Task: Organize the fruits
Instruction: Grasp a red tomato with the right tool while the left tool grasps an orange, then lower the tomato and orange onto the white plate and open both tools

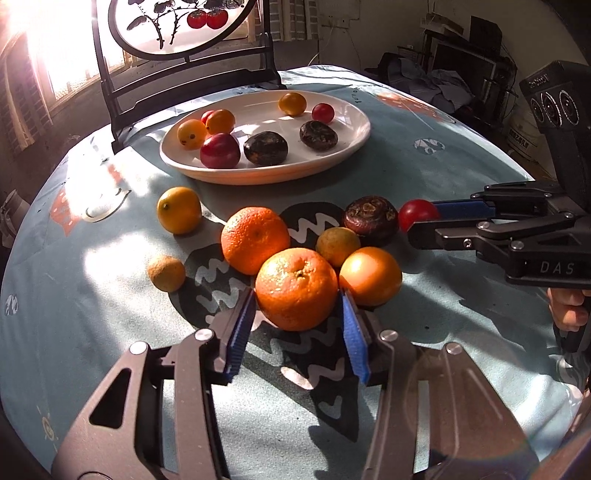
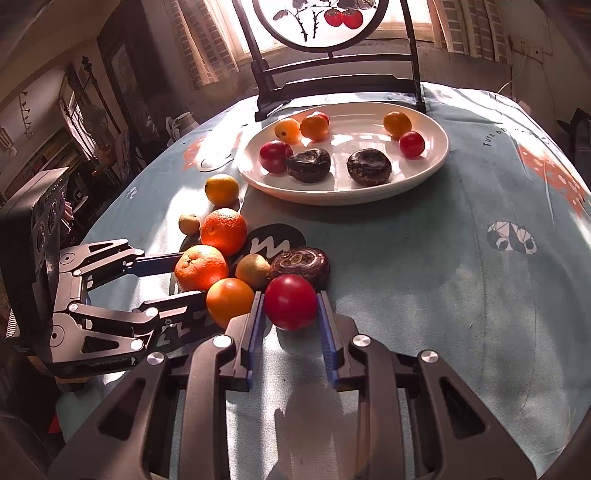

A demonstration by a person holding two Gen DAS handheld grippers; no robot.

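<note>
Nearest the left wrist camera, the left gripper [image 1: 297,306] angles steeply down at the table with its blue pads [image 1: 242,332] pressed to both sides of a large orange [image 1: 296,288], which sits on the cloth at the front of a loose cluster of fruit. Seen from the right wrist, that gripper reaches in from the left edge, one finger on each side of the same orange. Also tilted down, the right gripper [image 2: 290,308] has its pads [image 2: 325,328] closed narrowly on a red tomato [image 2: 290,301] at the right end of the cluster, just in front of a dark wrinkled fruit [image 2: 300,264]. From the left wrist view, a person's fingers [image 1: 567,308] wrap the handle beneath it. Around the two held pieces lie a second orange [image 1: 255,240], a smooth orange fruit [image 1: 370,276] touching the gripped one, a small greenish-yellow fruit [image 1: 338,246] between them, a yellow fruit [image 1: 179,209] and a small brownish one [image 1: 166,273] off to the left, all on a pale blue patterned tablecloth [image 1: 461,177]. Farther back stands a white oval plate [image 1: 258,173] holding two dark wrinkled fruits, three small orange-yellow ones and a few red tomatoes, one of them mostly hidden. Behind the plate rises a black stand with a round painted panel [image 1: 177,22] showing red fruit on a branch
</note>
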